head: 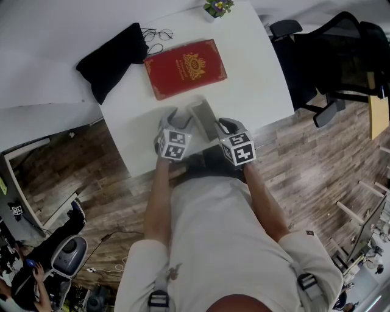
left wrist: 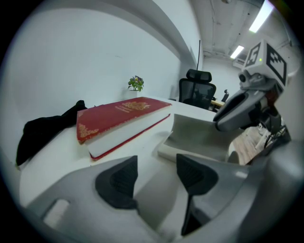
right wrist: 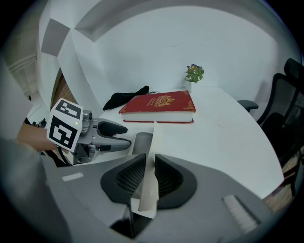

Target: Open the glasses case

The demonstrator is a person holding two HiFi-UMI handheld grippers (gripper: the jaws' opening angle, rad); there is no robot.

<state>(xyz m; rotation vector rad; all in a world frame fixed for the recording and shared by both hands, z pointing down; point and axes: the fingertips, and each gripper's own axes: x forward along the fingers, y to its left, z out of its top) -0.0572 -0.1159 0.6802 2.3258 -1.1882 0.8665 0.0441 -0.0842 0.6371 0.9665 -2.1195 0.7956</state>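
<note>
White table (head: 268, 91) over wood-plank floor, office chairs off to one side. The pale grey glasses case (head: 204, 117) lies at the table's near edge, between the two grippers. Its thin lid flap (right wrist: 153, 142) stands up off the base and is pinched edge-on between the right gripper (right wrist: 149, 178) jaws, which are nearly together on it. The left gripper (left wrist: 156, 178) sits just beside the case with its jaws apart and nothing between them.

Step, as I judge it: the opening is under way, with the lid raised but not folded fully back. The next move calls for swinging the flap up and away while the base is kept from sliding; the left gripper looks placed to steady it.

Further out: red hardcover book with gold emblem (head: 184, 67), black cloth pouch (head: 113, 58), wire-rimmed glasses (head: 155, 35), small potted plant (head: 217, 7).

Hard to tell: the case's inside isn't shown, and its near end is hidden behind the grippers. Cannot tell whether the left gripper touches the case.
</note>
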